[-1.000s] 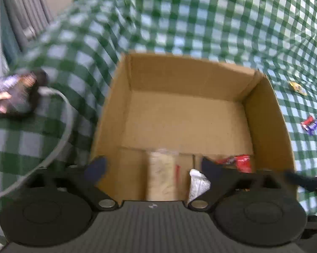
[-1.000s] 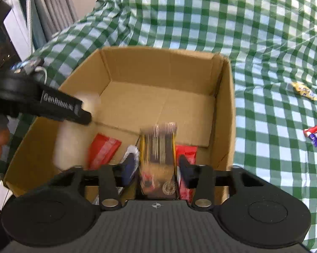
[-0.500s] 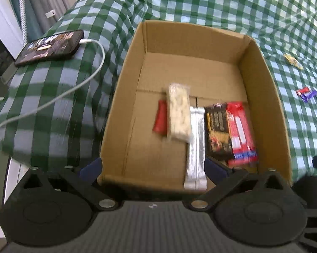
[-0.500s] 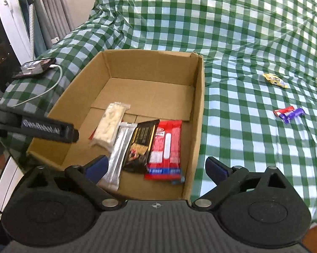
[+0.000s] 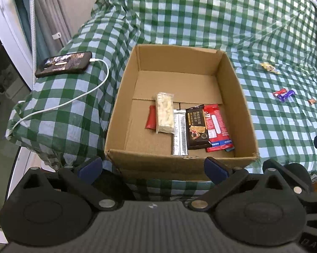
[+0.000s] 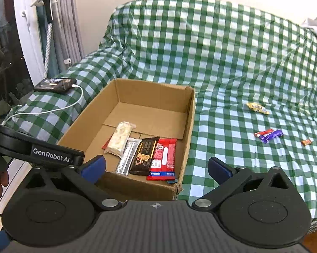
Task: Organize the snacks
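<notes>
An open cardboard box (image 5: pixel 120 105) sits on the green checked cover. Inside lie a pale rice bar (image 5: pixel 164 113) over a red packet (image 5: pixel 150 120), a silver bar (image 5: pixel 179 135), a black bar (image 5: pixel 196 129) and a red wafer pack (image 5: pixel 216 129). My left gripper (image 5: pixel 153 167) hangs open and empty above the box's near wall. My right gripper (image 6: pixel 157 168) is above the near right corner, its jaws opening with nothing between them. Out on the cover to the right lie a yellow candy (image 6: pixel 257 108), red and purple candies (image 6: pixel 270 136) and a small orange one (image 6: pixel 306 142).
A phone (image 5: pixel 63 64) with a white cable (image 5: pixel 74 101) lies left of the box near the cover's left edge. Pale curtains (image 6: pixel 67 31) hang beyond it. The left gripper's arm (image 6: pixel 50 158) crosses the lower left of the right wrist view.
Both grippers have drawn back and up out of the box. The right one let go of the black bar and spread its jaws wide. The rice bar now lies in the box.
</notes>
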`<action>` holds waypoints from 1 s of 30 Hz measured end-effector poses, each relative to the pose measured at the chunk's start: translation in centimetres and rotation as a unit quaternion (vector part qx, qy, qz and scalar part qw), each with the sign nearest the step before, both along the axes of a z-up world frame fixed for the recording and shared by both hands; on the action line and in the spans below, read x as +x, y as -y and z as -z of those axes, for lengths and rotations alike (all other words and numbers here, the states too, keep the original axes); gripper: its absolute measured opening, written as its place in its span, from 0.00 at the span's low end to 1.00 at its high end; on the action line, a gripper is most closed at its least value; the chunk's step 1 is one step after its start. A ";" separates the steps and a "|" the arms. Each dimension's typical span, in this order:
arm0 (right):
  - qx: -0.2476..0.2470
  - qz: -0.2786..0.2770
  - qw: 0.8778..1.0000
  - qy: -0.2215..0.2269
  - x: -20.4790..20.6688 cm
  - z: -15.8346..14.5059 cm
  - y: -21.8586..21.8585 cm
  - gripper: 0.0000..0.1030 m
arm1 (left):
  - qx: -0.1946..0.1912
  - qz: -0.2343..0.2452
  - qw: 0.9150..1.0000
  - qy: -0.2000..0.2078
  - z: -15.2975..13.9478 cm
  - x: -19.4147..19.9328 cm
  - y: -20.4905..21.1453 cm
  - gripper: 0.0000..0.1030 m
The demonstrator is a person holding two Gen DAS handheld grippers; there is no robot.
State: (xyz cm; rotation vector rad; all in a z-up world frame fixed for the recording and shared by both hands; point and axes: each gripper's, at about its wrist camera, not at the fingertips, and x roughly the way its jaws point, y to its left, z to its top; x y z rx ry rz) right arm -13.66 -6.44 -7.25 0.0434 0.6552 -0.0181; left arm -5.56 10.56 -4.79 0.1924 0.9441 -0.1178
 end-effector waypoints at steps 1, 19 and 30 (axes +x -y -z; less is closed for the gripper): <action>0.000 0.001 1.000 0.004 -0.4 -0.2 0.0 0.99 | -0.001 0.001 1.000 0.003 -0.1 -0.3 0.0 1.00; 0.000 0.008 0.999 0.042 -3.7 -1.6 0.2 0.99 | 0.001 0.006 0.999 0.034 -1.8 -3.3 0.3 1.00; 0.001 0.008 1.000 0.029 -3.2 -1.4 0.1 0.99 | 0.005 0.006 1.000 0.020 -1.4 -2.6 0.1 1.00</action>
